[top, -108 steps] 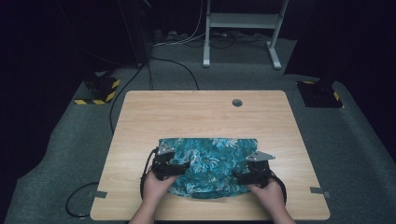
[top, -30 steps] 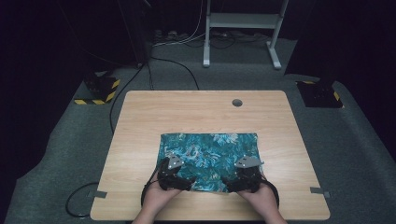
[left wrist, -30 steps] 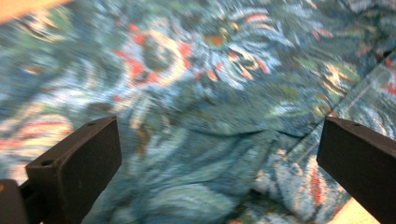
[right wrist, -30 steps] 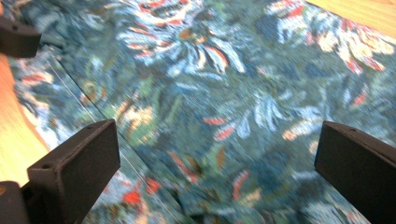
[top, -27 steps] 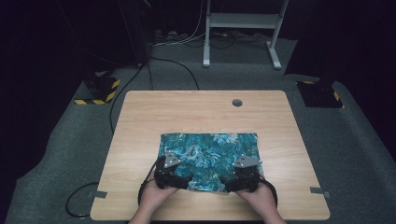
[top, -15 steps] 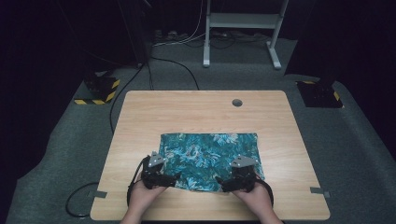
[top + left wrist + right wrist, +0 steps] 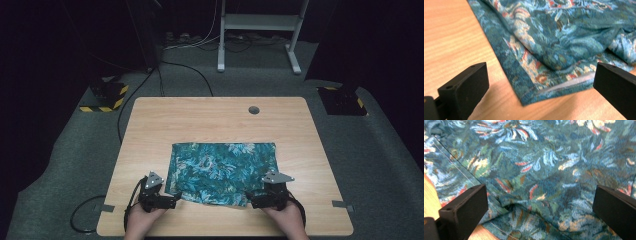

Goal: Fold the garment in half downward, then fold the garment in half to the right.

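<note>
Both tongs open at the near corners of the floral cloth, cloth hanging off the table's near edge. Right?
Not quite. Both the left tongs and right tongs are open at the near corners, but the floral cloth lies wholly on the table. The high view shows bare wood between the cloth's near edge and the table's edge.

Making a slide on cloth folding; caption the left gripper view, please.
Open left gripper poised at the near corner of a teal floral cloth on a wooden table.

bare table [image 7: 210, 120] beyond cloth [image 7: 222, 165], nothing blocking grippers
</note>
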Demonstrator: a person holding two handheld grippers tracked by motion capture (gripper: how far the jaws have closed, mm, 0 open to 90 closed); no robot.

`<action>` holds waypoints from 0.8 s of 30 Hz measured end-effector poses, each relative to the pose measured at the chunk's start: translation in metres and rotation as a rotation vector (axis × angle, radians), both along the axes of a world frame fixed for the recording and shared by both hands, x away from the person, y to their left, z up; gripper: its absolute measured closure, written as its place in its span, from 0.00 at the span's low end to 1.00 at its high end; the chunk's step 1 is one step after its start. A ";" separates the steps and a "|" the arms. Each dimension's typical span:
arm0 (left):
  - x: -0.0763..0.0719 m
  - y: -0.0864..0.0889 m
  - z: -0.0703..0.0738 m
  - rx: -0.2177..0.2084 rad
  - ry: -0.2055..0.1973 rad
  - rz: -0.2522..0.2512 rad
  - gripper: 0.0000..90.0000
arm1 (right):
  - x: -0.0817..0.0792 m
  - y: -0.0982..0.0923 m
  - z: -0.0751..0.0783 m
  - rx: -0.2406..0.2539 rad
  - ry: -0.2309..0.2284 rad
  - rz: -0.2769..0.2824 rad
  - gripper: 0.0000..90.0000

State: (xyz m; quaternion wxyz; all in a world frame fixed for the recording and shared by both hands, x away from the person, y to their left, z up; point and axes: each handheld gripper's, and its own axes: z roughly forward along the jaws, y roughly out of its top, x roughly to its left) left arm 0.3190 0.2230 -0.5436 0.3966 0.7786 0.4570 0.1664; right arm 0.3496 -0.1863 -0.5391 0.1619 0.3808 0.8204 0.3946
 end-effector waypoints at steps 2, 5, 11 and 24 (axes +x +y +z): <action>0.000 0.000 0.000 0.005 0.002 -0.005 0.01 | -0.001 -0.001 0.000 0.004 -0.012 -0.005 0.00; -0.001 0.000 -0.002 0.009 0.002 -0.008 0.01 | -0.001 -0.002 -0.001 0.011 -0.012 -0.010 0.00; -0.001 -0.002 -0.002 0.017 -0.002 -0.013 0.01 | -0.001 -0.005 -0.003 0.022 -0.009 -0.017 0.00; -0.005 -0.004 0.000 0.033 -0.040 -0.029 0.01 | -0.004 -0.004 -0.003 0.018 -0.038 0.005 0.00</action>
